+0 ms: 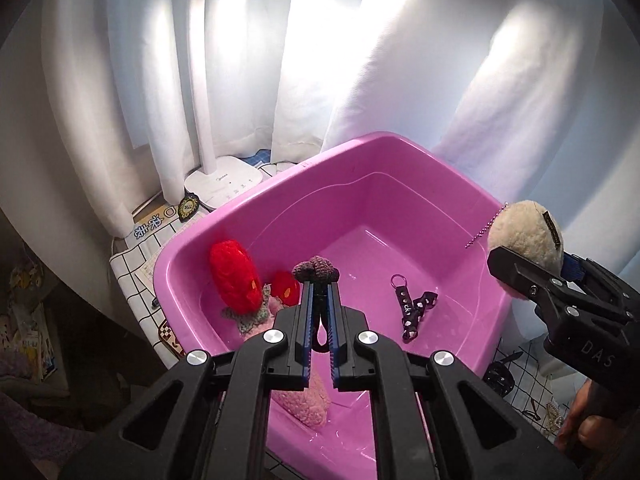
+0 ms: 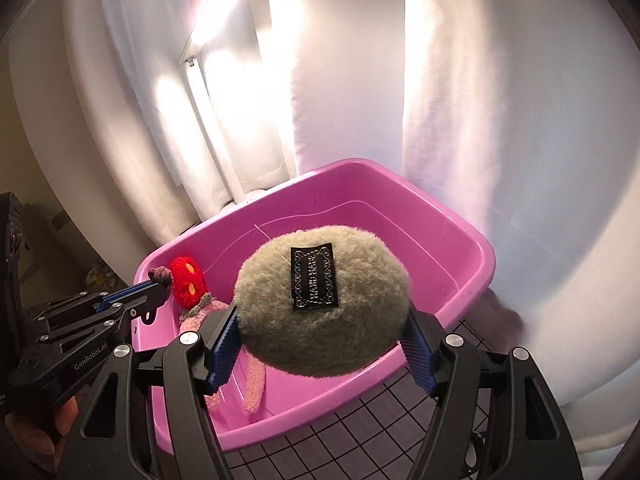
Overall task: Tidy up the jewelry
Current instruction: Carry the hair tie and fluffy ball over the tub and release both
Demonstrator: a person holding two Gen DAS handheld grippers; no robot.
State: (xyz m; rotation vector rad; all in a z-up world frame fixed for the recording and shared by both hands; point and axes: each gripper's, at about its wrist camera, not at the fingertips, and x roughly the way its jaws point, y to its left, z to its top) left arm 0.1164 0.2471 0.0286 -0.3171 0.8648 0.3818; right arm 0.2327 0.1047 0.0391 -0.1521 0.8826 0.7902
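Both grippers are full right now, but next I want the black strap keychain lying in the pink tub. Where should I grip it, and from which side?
Come straight down on the black strap keychain, probably closing across the straight strap just below its metal ring. It lies flat on the pink tub floor, apart from the plush toys, and the strap is narrow; the looped lower end is bunched.

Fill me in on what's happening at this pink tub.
A person holds a gripper in each hand over the pink tub. The left gripper is shut on a small dark knitted charm; the right gripper clamps a beige fluffy pompom. Red plush charms and a dark strap keychain already lie inside.
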